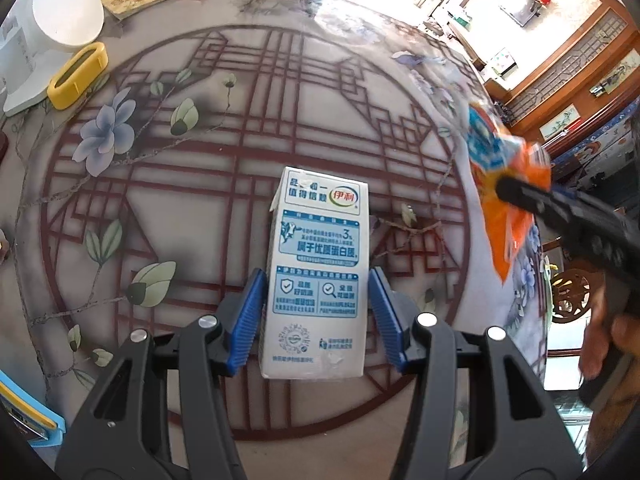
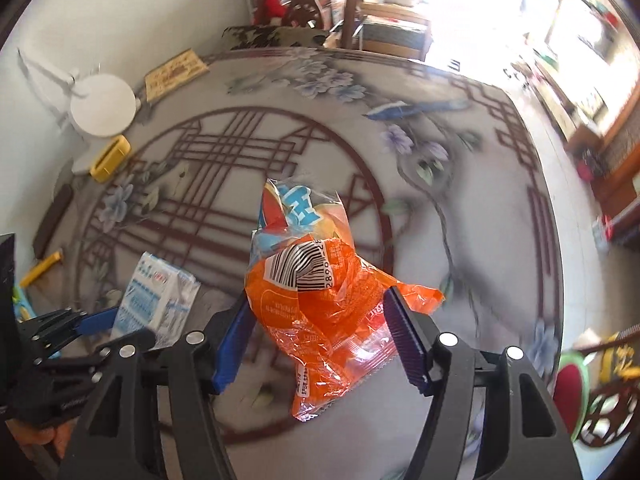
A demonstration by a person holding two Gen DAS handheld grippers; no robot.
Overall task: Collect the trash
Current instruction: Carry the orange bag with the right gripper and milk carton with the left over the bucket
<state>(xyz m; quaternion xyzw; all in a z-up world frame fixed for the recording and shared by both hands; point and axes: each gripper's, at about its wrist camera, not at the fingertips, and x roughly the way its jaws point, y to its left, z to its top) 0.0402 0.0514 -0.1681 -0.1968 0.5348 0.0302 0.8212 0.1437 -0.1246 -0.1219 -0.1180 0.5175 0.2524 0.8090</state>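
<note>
Two pieces of trash are in hand at once, so the step looks like the pick-up half of collecting, with the carry to a bin still to come; no bin shows in either view. The left gripper (image 1: 318, 312) has its blue ribbed fingers (image 1: 248, 320) closed against the two long sides of a white and blue printed milk carton (image 1: 318, 264), which lies between them with its folded top pointing away beyond the fingertips. Whether the carton is lifted or resting on the round flower-patterned table (image 1: 160, 184) cannot be told. The right gripper (image 2: 320, 332) holds a crumpled orange and blue clear-plastic snack wrapper (image 2: 316, 292). Its fingers (image 2: 236, 344) pinch the loose film at its lower half, while the barcoded bulge and blue end stand up past the fingertips, and the wrapper appears clear of the tabletop. Seen from the left wrist, that wrapper (image 1: 504, 184) hangs well off to the side of the carton. The next move probably calls for keeping both grips firm. The thin film could slip from the right fingers, and the light carton could twist if squeezed unevenly.
</note>
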